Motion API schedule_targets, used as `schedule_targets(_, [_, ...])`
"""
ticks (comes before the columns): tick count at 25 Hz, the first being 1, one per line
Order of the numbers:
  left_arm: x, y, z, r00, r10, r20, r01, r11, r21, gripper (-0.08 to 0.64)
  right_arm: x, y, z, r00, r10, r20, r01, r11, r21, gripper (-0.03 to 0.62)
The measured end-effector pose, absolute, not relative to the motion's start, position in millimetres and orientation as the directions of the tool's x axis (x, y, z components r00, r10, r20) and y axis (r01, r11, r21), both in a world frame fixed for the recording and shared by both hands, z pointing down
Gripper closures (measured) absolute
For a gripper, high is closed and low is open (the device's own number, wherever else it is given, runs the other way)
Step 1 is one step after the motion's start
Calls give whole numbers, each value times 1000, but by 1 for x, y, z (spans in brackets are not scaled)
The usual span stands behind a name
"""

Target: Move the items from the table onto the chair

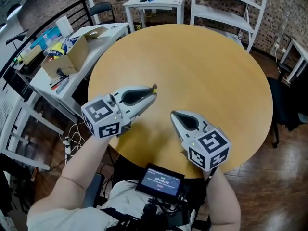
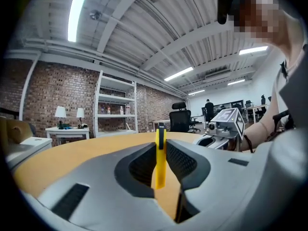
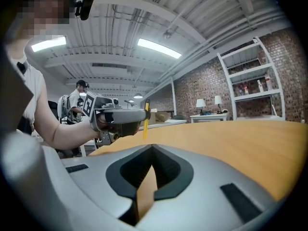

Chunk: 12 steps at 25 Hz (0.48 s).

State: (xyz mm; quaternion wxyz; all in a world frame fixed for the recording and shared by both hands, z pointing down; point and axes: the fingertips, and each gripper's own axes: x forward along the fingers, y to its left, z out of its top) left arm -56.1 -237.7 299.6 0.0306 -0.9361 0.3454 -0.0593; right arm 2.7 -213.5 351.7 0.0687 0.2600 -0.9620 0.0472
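- We are taking the round wooden table [image 1: 207,61] as our landmark. Both grippers are hovering over its near part, their tips pointing toward its middle.
- The left gripper [image 1: 153,91] is pinching a thin yellow item [image 2: 160,165] with a dark upper end. In the left gripper view we are seeing the item standing upright between the ribbed pads, with both pads pressing on it.
- The task's item is therefore hanging in the air over the table's near left part, and we are seeing it touch no surface.
- The right gripper [image 1: 174,114] is carrying nothing. Its jaws are meeting at the tips, and the slot behind them is showing only tabletop.
- The two grippers are hanging near each other but apart, with the left one reaching slightly farther across the table.
- Each gripper is bearing a marker cube [image 1: 102,117]. We are reading black-and-white square patterns on it, not letters.
- A small screen [image 1: 161,181], just off the table's near edge at the person's chest, is showing lines of writing too small for us to read.
- A dark chair [image 1: 284,105] is standing just beside the table's right edge.
- White shelves [image 1: 226,11] are standing beyond the table's far edge, and any labels on them are too small to read.
- A white desk [image 1: 110,30] with an open cardboard box [image 1: 65,61] is standing to the table's left.
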Motion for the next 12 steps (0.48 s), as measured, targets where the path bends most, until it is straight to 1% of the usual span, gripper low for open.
schedule_targets(8, [-123, -226, 296, 665, -742, 84, -733, -671, -115, 482, -56, -197, 352, -904, -400, 154, -413, 909, -63, 586])
schedule_targets(12, [-163, -218, 293, 606, -792, 73, -783, -610, -118, 482, -64, -195, 351, -906, -394, 153, -407, 911, -62, 586])
